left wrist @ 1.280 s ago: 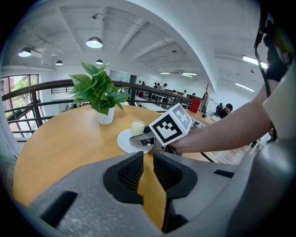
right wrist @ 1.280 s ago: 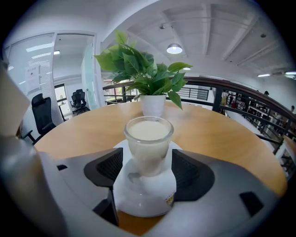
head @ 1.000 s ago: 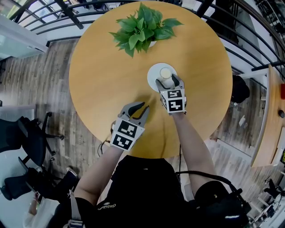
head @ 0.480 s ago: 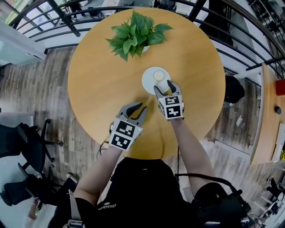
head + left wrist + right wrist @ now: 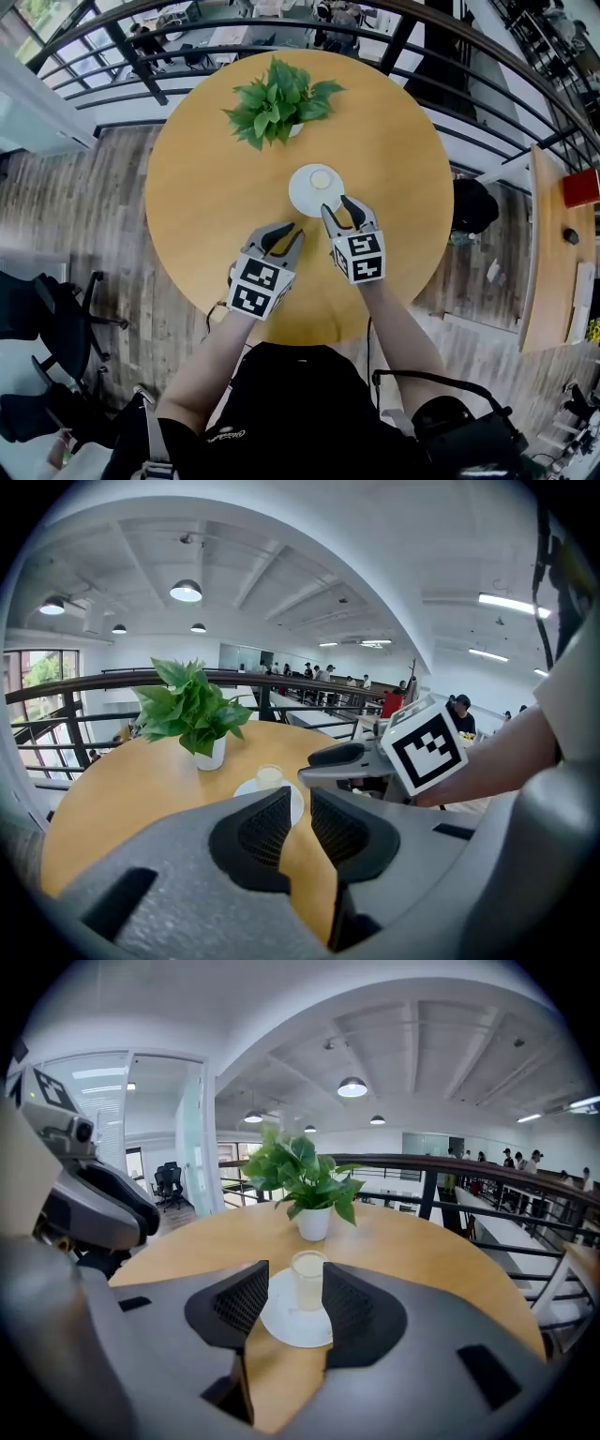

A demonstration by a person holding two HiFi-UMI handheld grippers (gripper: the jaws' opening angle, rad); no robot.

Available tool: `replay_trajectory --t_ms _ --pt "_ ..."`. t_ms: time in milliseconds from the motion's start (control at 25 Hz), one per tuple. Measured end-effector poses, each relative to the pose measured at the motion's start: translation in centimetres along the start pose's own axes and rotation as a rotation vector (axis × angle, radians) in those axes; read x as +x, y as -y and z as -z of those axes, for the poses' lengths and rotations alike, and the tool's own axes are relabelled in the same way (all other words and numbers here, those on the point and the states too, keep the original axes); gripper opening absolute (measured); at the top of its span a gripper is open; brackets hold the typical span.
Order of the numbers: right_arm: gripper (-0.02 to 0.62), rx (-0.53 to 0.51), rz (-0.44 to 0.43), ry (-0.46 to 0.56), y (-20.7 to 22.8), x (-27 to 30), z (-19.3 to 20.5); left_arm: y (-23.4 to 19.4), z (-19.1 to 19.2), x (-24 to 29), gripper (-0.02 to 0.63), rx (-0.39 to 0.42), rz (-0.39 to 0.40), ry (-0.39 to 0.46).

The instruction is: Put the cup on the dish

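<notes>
Cup (image 5: pixel 321 178) upright on dish (image 5: pixel 302 195), mid-table (image 5: pixel 206 178). In head view we see right gripper (image 5: pixel 339 206) at the dish's near rim. Its own view shows 2 jaws closing on nothing, cup beyond the pads. Left gripper (image 5: pixel 284 234) is just beside it, slightly open, empty. Plant (image 5: pixel 277 101) sits near the far edge, with open tabletop on both sides of the dish.

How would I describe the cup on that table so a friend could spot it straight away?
Find the round wooden table and its leafy potted plant. Just nearer the person lies a white dish, and the cup stands upright on it: the only small, pale, translucent thing there.
</notes>
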State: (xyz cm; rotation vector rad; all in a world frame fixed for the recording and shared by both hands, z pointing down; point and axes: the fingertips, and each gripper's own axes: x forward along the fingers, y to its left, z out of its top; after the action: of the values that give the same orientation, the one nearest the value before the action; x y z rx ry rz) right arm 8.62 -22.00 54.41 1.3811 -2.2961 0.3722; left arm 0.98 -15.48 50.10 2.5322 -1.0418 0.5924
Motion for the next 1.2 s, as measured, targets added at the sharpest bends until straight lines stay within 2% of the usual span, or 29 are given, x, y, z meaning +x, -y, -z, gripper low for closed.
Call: replay_trajectory --t_ms 520,920,1200 --pt "0.095 0.058 -0.031 0.183 -2.1 -8.8 -7.1 2.0 -6.3 -3.0 0.069 0.049 -0.048 0.141" --pt "0.091 0.06 -0.063 0.255 -4.3 -14.0 -9.7 5.0 -9.2 -5.6 0.069 0.097 -0.051 0.236" --pt "0.091 0.029 -0.07 0.294 -5.6 -15.6 -11.6 5.9 -10.3 -7.0 0.069 0.126 -0.046 0.257"
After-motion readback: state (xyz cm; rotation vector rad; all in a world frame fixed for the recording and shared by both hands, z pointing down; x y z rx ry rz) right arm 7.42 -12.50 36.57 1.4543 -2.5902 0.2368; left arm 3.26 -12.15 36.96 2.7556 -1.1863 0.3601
